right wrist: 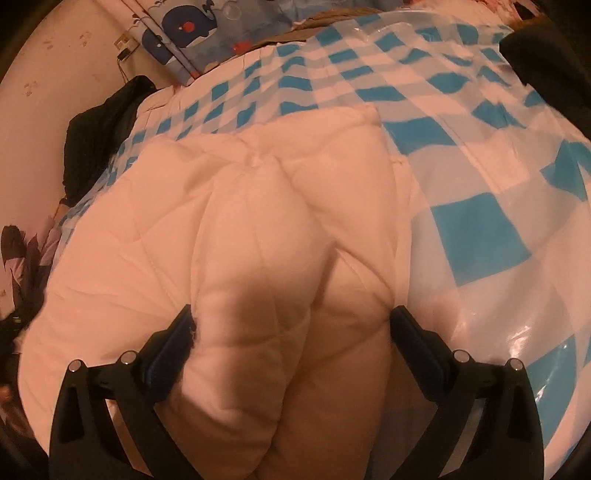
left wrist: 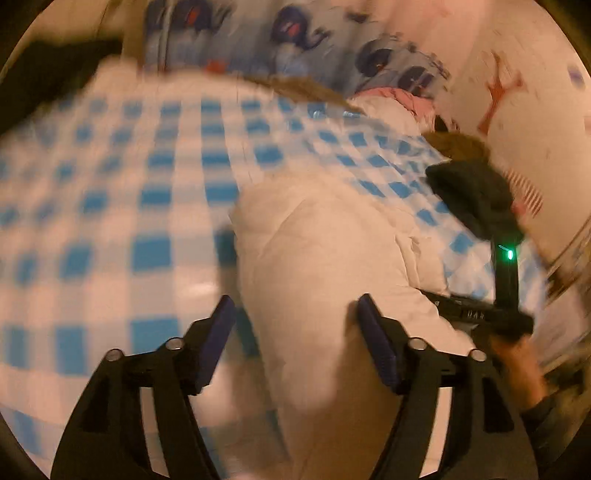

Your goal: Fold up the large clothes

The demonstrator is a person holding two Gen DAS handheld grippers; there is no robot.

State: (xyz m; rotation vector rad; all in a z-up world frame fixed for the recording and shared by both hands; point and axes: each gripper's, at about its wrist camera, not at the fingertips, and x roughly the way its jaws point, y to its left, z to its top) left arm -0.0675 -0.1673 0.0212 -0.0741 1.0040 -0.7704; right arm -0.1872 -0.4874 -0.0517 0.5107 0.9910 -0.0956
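A white quilted padded garment (left wrist: 325, 240) lies on a blue-and-white checked plastic sheet (left wrist: 147, 192). My left gripper (left wrist: 295, 317) hovers open over the garment's left edge. Nothing is pinched between its blue pads (left wrist: 376, 332). In the right wrist view a thick bunched fold of the garment (right wrist: 258, 229) fills the gap of my right gripper (right wrist: 291, 328). Both pads (right wrist: 177, 332) press against the fold, with the jaws standing wide. The left wrist view is blurred. At its right edge it shows a hand (left wrist: 517, 354) on the right gripper's black body.
The checked sheet (right wrist: 480, 229) spreads right of the garment. Whale-print fabric (right wrist: 184, 29) lies at the far edge, also seen as whale-print fabric (left wrist: 295, 33). A dark garment (right wrist: 96, 125) sits at the far left by the wall. A dark bundle (left wrist: 472, 195) rests beside pink cloth (left wrist: 406, 99).
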